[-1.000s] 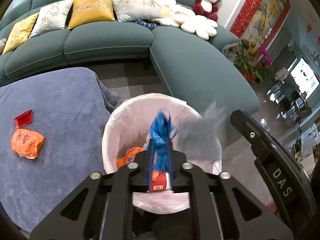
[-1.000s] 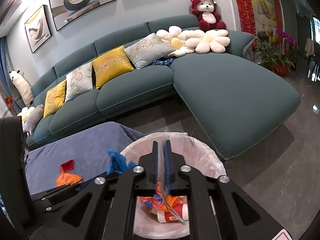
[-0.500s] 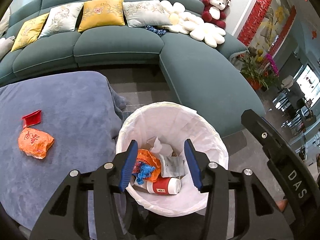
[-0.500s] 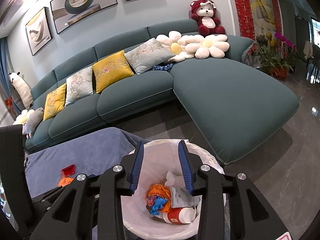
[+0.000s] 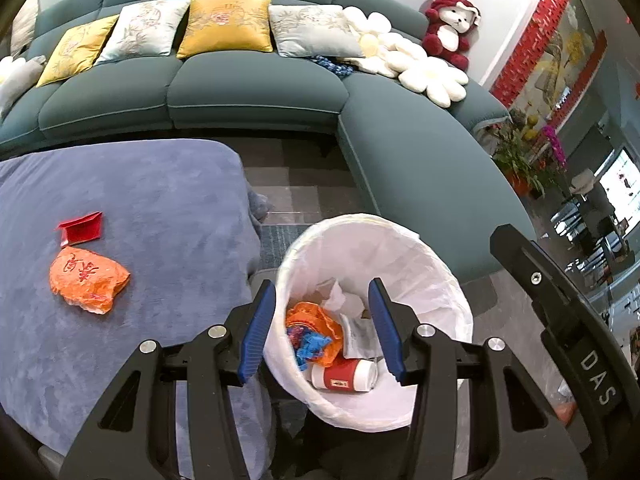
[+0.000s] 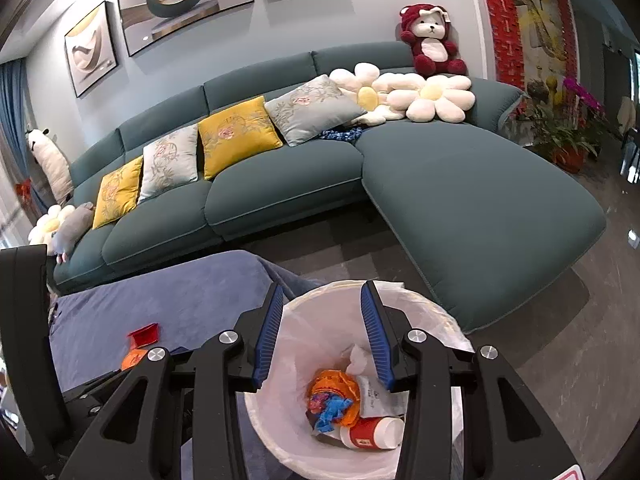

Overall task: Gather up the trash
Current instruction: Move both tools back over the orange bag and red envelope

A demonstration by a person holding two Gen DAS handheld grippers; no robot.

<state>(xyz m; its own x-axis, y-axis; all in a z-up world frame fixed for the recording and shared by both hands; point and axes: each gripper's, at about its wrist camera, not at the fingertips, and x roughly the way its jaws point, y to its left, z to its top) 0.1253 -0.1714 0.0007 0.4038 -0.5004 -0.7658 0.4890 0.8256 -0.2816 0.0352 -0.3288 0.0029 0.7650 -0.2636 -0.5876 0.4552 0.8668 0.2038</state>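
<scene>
Two wrist views over one lined waste bin, which stood at lower centre of both frames beside the blue-covered table. My left gripper hung over the bin's near left rim, its two blue pads spread apart with nothing between them. My right gripper hung over the same bin; its jaws were opening, and nothing lay between its pads either.

Inside the bin I counted five pieces: one red-and-white paper cup on its side at the bottom, one orange wrapper, one blue crumpled scrap on top of it, one white tissue and one pale flat packet.

On the table two pieces were left: one orange bag at left of frame and one red folded card just above it, nearly touching.

The left view showed both pieces whole; the right view showed the card but only a corner of the bag behind my gripper. Only the right view showed three framed pictures above the sofa.
</scene>
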